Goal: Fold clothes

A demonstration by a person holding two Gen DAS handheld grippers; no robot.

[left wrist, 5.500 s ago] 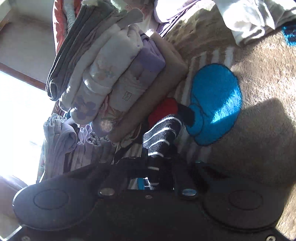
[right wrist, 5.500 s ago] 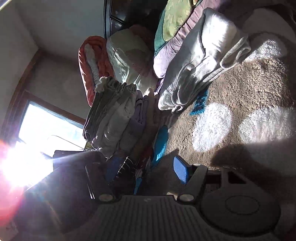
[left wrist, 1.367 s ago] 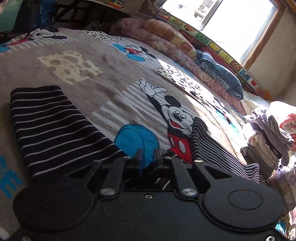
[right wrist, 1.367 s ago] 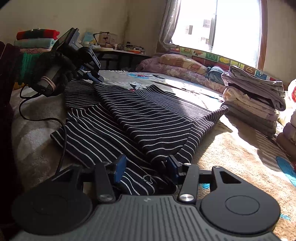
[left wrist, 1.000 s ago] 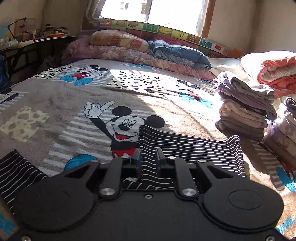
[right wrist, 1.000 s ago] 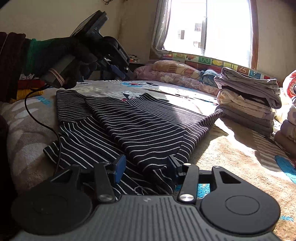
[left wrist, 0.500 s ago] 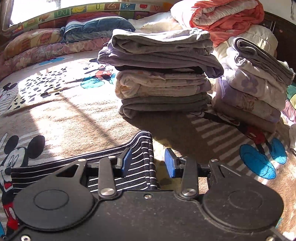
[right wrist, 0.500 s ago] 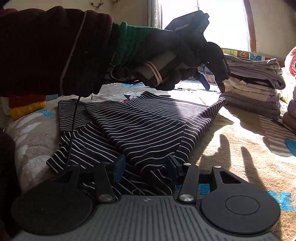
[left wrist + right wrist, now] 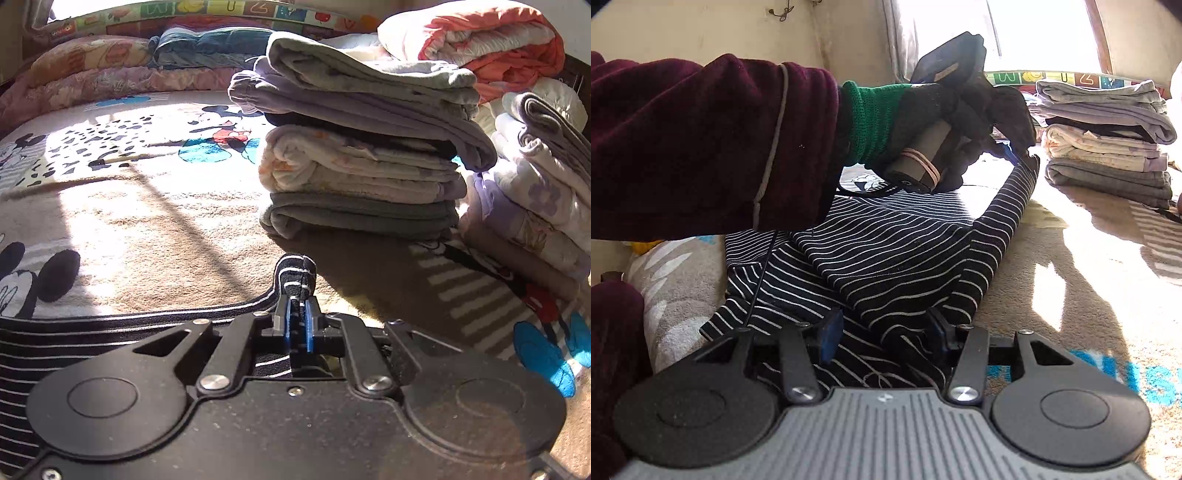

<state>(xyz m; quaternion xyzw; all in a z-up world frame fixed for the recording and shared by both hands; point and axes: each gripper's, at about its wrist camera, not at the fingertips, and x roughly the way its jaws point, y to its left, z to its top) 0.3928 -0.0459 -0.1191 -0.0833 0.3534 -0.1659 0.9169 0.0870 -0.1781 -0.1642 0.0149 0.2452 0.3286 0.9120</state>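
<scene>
The striped shirt (image 9: 897, 254) lies on the bed (image 9: 147, 221), partly folded, with one layer turned over another. The left tool (image 9: 298, 325) is clamped on a corner of the cloth, and its blue pads are pressed together with a tuft of the striped fabric standing out between them. In the right wrist view this corner is lifted a little above the bed, so the sleeve side hangs in a slope down to the rest of the shirt. Such a hold makes sense for carrying the edge over the body of the shirt for another fold, though this is only a judgement.

The right tool (image 9: 884, 338) rests low at the near hem with its fingers apart, one on each side of the fabric, holding nothing. It seems placed there to take the hem or to keep it flat.

A stack of folded clothes (image 9: 362, 147) stands further along the bed, near the pillows (image 9: 110, 70), probably where the shirt belongs when it is folded.
</scene>
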